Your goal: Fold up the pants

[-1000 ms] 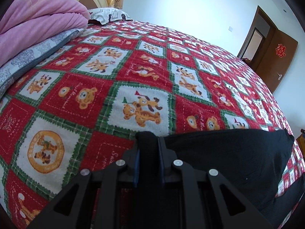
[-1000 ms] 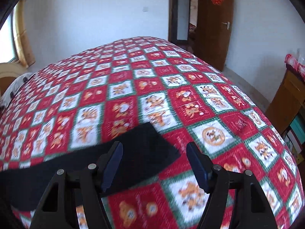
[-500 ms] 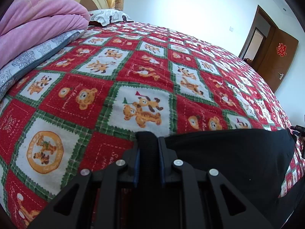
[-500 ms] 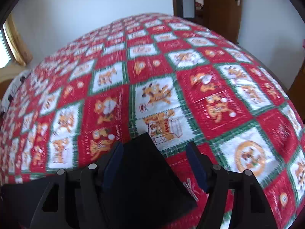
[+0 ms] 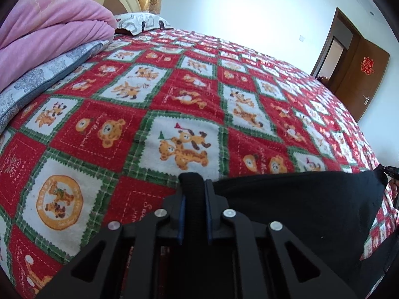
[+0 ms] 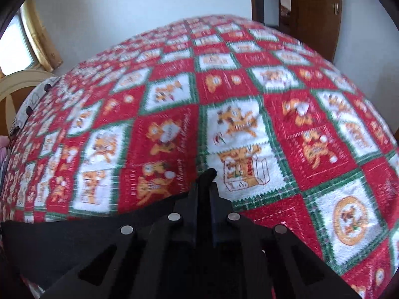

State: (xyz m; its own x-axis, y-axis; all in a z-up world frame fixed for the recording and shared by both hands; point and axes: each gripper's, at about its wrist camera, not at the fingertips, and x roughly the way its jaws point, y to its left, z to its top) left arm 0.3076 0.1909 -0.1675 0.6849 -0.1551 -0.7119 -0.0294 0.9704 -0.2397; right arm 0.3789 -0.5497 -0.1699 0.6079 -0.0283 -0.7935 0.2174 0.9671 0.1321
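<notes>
One pair of black pants, two grippers, one pink quilt, perhaps one pillow.

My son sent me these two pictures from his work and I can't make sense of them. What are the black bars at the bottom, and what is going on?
No machine is moving by itself here: a person holds a two-finger gripper in each hand, and a wide-angle camera on each one looks forward along its fingers. That lens makes the flat bed look domed. The black bars are the gripper frames.

One picture is taken from the left gripper, the other from the right gripper. Both look down at a bed covered by a red, green and white bedspread with bear pictures. A pair of black pants lies on it. A pink blanket is piled near the headboard.

Each gripper pinches a bit of the pants' black cloth between its fingers; both sets of jaws are just closing on it. Folding is probably about to begin.
</notes>
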